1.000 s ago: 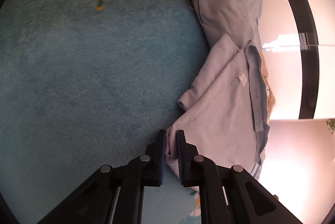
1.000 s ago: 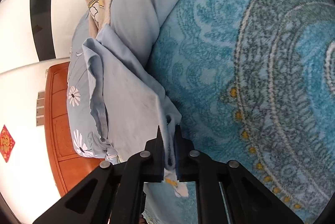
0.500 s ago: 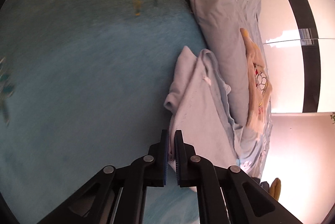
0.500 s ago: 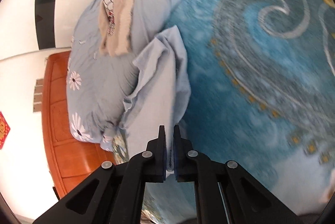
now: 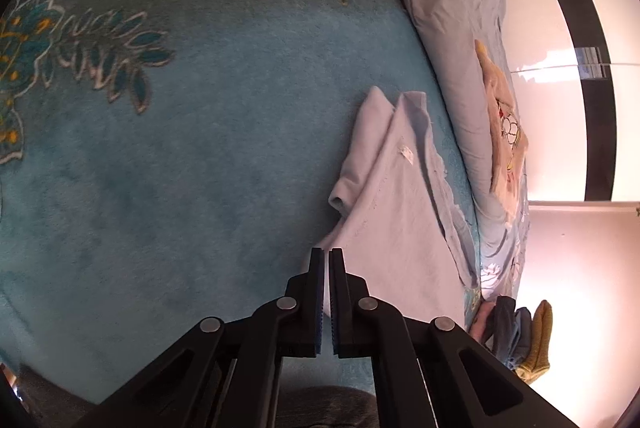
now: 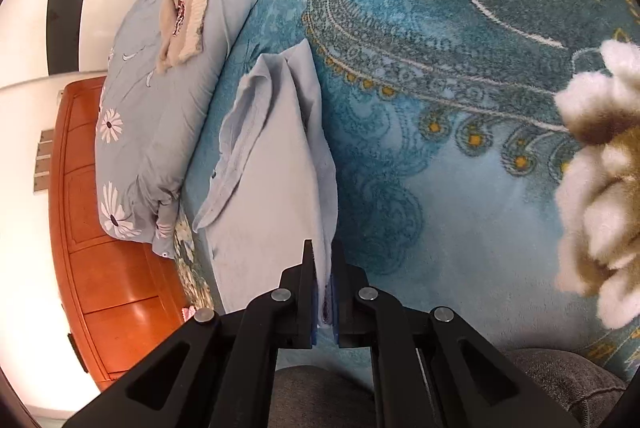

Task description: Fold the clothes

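Observation:
A pale blue T-shirt (image 5: 400,204) lies stretched over the teal patterned blanket (image 5: 200,148), its short sleeve and neck label showing in the left wrist view. My left gripper (image 5: 326,256) is shut on one corner of its near edge. In the right wrist view the same T-shirt (image 6: 276,164) runs away from me in a long fold, and my right gripper (image 6: 322,256) is shut on its other near corner, cloth bunched between the pads. The far end of the shirt rests near the grey-blue quilt.
A rolled grey-blue quilt with daisies (image 6: 160,100) lies along the far side, a beige cartoon cloth (image 6: 184,0) on top. An orange wooden headboard (image 6: 92,228) stands beyond. A fluffy white-and-tan thing (image 6: 600,188) sits at right. Small folded clothes (image 5: 516,332) lie by the bed's end.
Both grippers have pulled back and up with the shirt's corners, dragging it away from the quilt and stretching it longer over the blanket.

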Demonstrator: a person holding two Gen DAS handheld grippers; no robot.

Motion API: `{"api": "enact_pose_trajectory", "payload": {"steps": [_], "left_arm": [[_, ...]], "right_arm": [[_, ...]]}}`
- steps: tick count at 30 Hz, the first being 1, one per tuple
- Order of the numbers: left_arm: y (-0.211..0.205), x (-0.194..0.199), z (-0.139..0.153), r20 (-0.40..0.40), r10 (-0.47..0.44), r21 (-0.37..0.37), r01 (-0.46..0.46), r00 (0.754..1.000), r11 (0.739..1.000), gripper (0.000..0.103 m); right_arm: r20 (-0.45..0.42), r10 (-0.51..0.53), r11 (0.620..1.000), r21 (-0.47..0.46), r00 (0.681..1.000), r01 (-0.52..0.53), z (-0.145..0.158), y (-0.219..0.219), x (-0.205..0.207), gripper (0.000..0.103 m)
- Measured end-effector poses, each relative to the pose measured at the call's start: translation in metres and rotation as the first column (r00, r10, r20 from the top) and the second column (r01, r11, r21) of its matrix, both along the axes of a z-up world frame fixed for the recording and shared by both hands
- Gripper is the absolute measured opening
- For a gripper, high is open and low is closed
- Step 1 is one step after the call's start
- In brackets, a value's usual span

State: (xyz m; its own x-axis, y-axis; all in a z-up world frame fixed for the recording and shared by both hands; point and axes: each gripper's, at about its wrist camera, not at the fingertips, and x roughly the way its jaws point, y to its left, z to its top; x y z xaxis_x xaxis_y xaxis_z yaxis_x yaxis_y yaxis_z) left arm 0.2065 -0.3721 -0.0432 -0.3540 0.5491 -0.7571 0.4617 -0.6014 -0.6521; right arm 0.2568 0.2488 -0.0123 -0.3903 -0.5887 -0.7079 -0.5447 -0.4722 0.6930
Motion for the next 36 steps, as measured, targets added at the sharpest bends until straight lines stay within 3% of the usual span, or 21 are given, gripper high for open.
{"api": "enact_pose_trajectory", "payload": {"steps": [2, 10, 18, 24, 26, 28, 36], "left_arm": [[-0.013, 0.024, 0.007, 0.009, 0.022, 0.027, -0.022, 1.0, 0.999, 0.003], [-0.025, 0.018, 0.012, -0.024, 0.023, 0.028, -0.023, 0.999, 0.999, 0.003], [-0.003, -0.018, 0.019, -0.062, -0.097, -0.056, 0.094, 0.993, 0.994, 0.005], [0.032, -0.067, 0.016, -0.05, -0.249, -0.169, 0.238, 0.967, 0.956, 0.01], [0.043, -0.086, 0.011, -0.04, -0.283, -0.193, 0.27, 0.958, 0.943, 0.023], [0.053, -0.105, 0.005, -0.025, -0.308, -0.212, 0.296, 0.951, 0.931, 0.028], [0.079, -0.18, -0.018, 0.034, -0.365, -0.291, 0.358, 0.931, 0.887, 0.034]], "right_arm": [[0.013, 0.01, 1.0, 0.012, 1.0, -0.01, -0.001, -0.002, 0.0, 0.005], [0.083, -0.022, 0.998, 0.062, 0.996, 0.017, -0.002, 0.018, 0.008, 0.008], [0.053, -0.017, 0.987, 0.159, 0.998, 0.008, 0.012, 0.043, -0.003, 0.008], [0.019, 0.12, 0.967, 0.226, 0.993, -0.121, 0.018, 0.019, -0.05, 0.021], [0.015, 0.168, 0.954, 0.25, 0.986, -0.167, 0.017, 0.008, -0.069, 0.022], [0.012, 0.208, 0.941, 0.27, 0.978, -0.203, 0.014, -0.003, -0.088, 0.025], [0.053, 0.205, 0.939, 0.27, 0.977, -0.212, -0.016, -0.01, -0.133, 0.028]]}}
